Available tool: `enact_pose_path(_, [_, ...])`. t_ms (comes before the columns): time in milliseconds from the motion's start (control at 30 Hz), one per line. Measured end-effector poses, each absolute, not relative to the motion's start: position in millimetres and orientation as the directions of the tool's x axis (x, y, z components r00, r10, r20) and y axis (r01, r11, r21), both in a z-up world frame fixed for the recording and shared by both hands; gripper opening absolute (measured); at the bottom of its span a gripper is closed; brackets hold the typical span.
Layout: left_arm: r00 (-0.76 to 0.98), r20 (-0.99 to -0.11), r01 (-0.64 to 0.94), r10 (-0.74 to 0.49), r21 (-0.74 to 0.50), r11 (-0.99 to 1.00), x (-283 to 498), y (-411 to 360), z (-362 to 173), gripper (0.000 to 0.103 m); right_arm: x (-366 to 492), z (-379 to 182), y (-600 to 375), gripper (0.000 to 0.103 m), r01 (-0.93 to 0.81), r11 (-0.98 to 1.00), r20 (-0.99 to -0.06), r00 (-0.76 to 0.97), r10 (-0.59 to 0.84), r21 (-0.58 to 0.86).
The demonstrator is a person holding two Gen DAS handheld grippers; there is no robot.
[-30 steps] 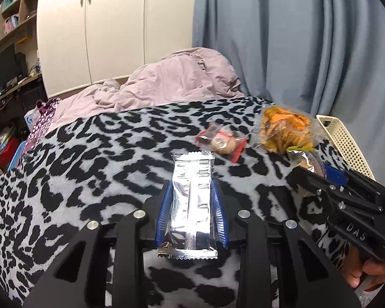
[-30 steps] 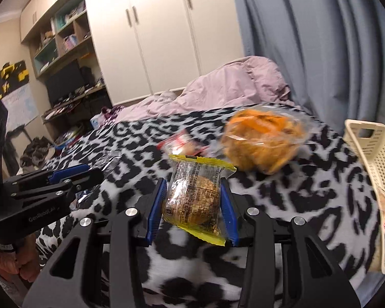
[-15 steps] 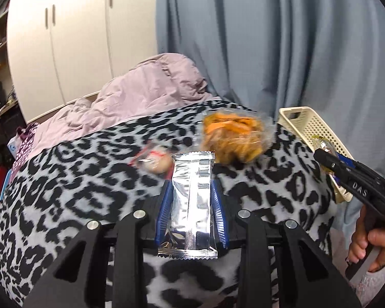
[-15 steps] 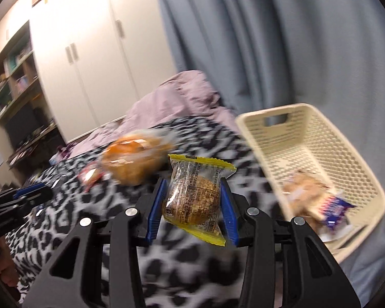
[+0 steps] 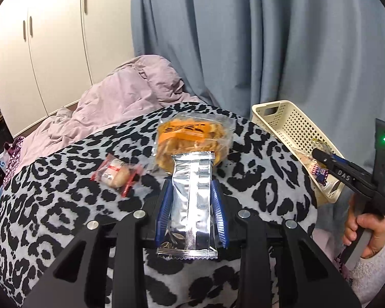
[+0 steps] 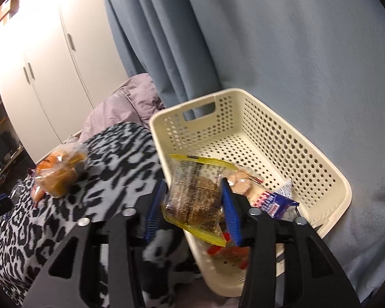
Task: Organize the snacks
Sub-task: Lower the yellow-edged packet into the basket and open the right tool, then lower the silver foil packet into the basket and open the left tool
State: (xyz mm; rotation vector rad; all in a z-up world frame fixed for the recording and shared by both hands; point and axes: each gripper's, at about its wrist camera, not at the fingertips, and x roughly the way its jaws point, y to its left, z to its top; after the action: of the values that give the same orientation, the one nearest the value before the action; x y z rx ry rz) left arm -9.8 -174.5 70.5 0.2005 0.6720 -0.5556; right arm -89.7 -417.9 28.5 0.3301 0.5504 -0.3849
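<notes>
Right tool (image 6: 195, 202) pinching a yellow-edged cookie packet (image 6: 193, 197) above the near end of the cream basket (image 6: 290, 138).

Left tool (image 5: 192, 202) is clamped on a silver foil bar (image 5: 192, 200), poised over the leopard-print blanket (image 5: 64, 205) covering the bed. From the left wrist view an orange snack bag (image 5: 192, 138) lies at 12 o'clock and a small red-wrapped snack (image 5: 116, 175) at 10 o'clock, both on the blanket; the basket sits at 2 o'clock with a few wrapped snacks already inside. Likely risk: the packet hangs close to the basket's near-left rim, so an early release could tip it onto the blanket, and the basket itself looks tilted on soft bedding. Blue curtain (image 6: 269, 38) behind, white wardrobe (image 5: 51, 38) at 11 o'clock, pink duvet (image 5: 120, 95) beyond.
</notes>
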Motion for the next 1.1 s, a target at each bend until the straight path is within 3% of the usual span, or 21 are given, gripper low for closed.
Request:
enact_pose_path(67, [0.639, -0.639, 0.555, -0.428, -0.002, 0.832, -9.5, -178.8, 71.8, 0.032, -91.5, 26.1, -420.3, 0.07, 0.455, 0.867, -0.557, 0.782, -0.28, 0.203])
enact_pose_path(333, [0.62, -0.634, 0.602, -0.463, 0.005, 0.798, -11.4, -204.0, 76.2, 0.032, -97.0, 23.4, -428.5, 0.075, 0.476, 0.851, -0.553, 0.78, -0.292, 0.223])
enact_pose_path(400, [0.61, -0.634, 0.618, -0.475, 0.005, 0.786, -11.9, -212.9, 77.3, 0.032, -98.0, 23.0, -431.0, 0.083, 0.482, 0.846, -0.55, 0.78, -0.297, 0.227])
enact_pose_path(567, [0.589, -0.629, 0.657, -0.508, 0.006, 0.754, -11.6, -236.9, 81.1, 0.032, -100.9, 24.9, -434.7, 0.085, 0.488, 0.841, -0.542, 0.784, -0.304, 0.234])
enact_pose_path(667, [0.576, -0.624, 0.682, -0.528, 0.011, 0.731, -10.5, -255.4, 84.1, 0.032, -102.7, 24.5, -437.5, 0.098, 0.495, 0.836, -0.539, 0.783, -0.31, 0.238])
enact_pose_path(1100, [0.464, -0.643, 0.795, -0.61, -0.002, 0.607, 2.9, -351.9, 84.9, 0.032, -115.5, 22.1, -458.2, 0.1, 0.517, 0.806, -0.545, 0.781, -0.306, 0.288])
